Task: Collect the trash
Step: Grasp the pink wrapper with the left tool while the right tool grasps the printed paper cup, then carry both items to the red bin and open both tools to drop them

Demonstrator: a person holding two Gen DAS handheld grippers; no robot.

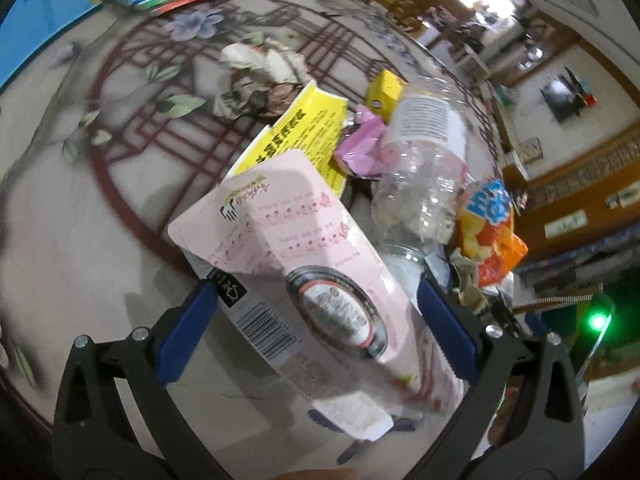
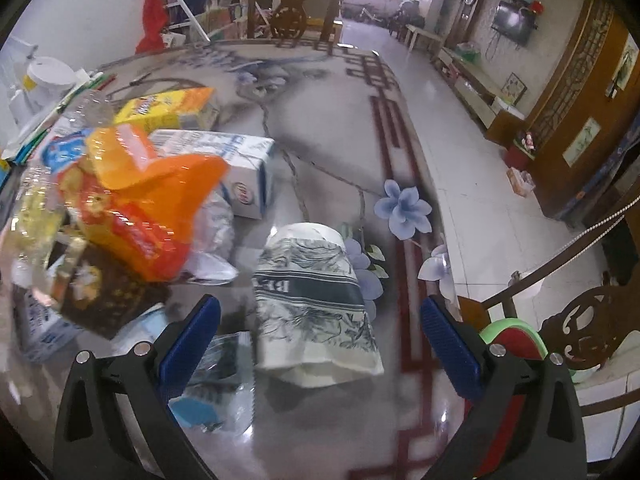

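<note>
Mostly glossy floral-print table (image 2: 320, 152), tiled room floor (image 2: 472, 160) right of frame. Left gripper (image 1: 316, 300) spread wide around pink pouch (image 1: 288, 240), centre; right gripper (image 2: 320, 320) spread around patterned paper cup (image 2: 312, 280), lower centre.

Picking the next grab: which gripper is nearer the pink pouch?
Left. The left gripper straddles the pink pouch; the right gripper frames a patterned paper cup instead.
</note>
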